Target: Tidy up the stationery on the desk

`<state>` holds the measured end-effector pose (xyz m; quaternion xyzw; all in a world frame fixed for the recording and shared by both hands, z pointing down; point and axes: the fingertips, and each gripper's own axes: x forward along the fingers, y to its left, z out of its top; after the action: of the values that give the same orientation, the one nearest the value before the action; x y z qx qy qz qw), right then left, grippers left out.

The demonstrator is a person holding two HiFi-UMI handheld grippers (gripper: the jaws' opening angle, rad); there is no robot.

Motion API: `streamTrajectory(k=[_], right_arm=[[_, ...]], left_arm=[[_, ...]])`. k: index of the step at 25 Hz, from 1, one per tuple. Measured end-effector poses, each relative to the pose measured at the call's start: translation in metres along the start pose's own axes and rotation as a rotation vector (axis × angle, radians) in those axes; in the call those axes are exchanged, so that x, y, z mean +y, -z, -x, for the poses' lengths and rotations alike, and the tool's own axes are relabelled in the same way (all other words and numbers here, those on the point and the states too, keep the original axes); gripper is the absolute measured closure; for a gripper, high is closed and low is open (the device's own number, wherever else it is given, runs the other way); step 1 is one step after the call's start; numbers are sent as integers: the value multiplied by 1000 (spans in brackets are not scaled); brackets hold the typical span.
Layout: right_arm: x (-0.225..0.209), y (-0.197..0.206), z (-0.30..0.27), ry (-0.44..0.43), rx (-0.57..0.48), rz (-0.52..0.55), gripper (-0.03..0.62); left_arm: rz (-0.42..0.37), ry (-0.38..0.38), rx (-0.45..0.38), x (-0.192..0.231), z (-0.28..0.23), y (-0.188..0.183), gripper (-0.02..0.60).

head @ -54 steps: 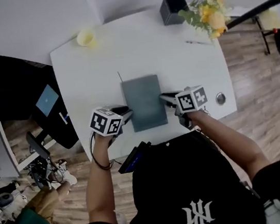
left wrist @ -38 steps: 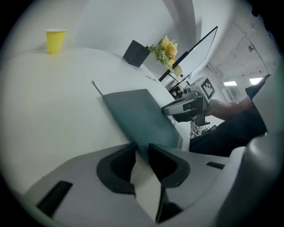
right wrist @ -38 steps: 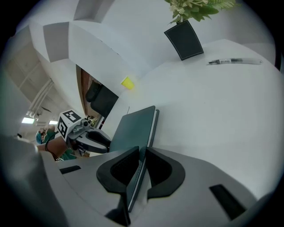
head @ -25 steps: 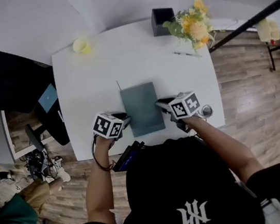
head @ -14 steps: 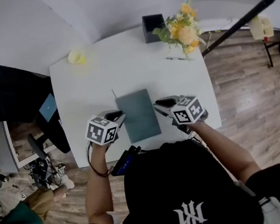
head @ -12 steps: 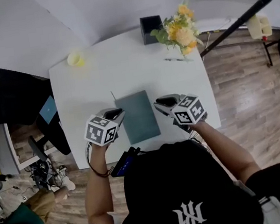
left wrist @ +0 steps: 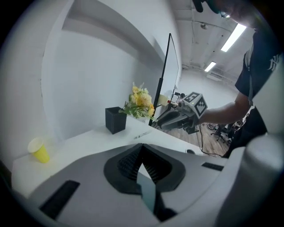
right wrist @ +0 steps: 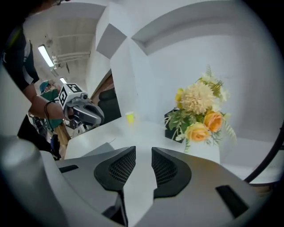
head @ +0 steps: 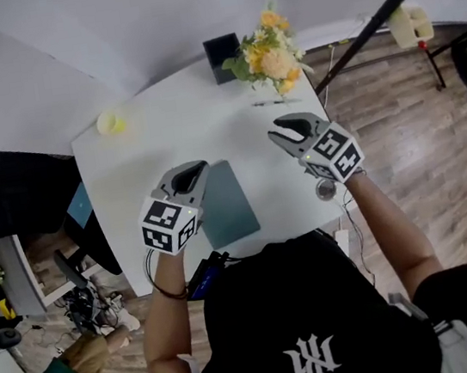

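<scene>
A grey-green notebook (head: 225,201) lies flat near the front of the white desk (head: 166,139). My left gripper (head: 189,177) hovers over the notebook's left edge; its jaws have just been closing and stand shut with nothing between them (left wrist: 141,153). My right gripper (head: 285,126) is raised to the right of the notebook, pointing at the flowers; its jaws have just been opening and stand open and empty (right wrist: 143,166). A pen (head: 276,102) lies by the flowers. A black pen holder (head: 223,57) stands at the far edge.
A vase of yellow and orange flowers (head: 265,50) stands beside the pen holder. A yellow cup (head: 111,121) sits at the far left corner. A round cable grommet (head: 327,189) is at the desk's right front. A black pole (head: 365,22) leans right of the desk.
Both grippers have lifted off the desk and away from the notebook's sides, the right one swinging out to the right. The notebook has stayed where it lay.
</scene>
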<state>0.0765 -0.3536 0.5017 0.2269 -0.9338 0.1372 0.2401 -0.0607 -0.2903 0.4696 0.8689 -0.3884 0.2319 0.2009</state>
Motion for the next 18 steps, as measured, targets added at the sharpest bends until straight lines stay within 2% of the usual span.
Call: streamTrajectory(k=[2,5,10,13,18], right_arm=[[-16,6,5,18,20,14,461],[-40,23,11,50,80,62,455],[-76,47,10,95,157,271,444],[-90,56,5,82,192,370,444],[-112,73,-14,39,244,397,445]], left_arm=[[-18,28,-13,-8,-9,-10,580],[-31,79,-8,-22,-24,-20,580],[-27,129,14,-38,-42,-18,580],[-13,149,37,-42,-51,-10,580],[23,167,70,-46,-59,4,580]])
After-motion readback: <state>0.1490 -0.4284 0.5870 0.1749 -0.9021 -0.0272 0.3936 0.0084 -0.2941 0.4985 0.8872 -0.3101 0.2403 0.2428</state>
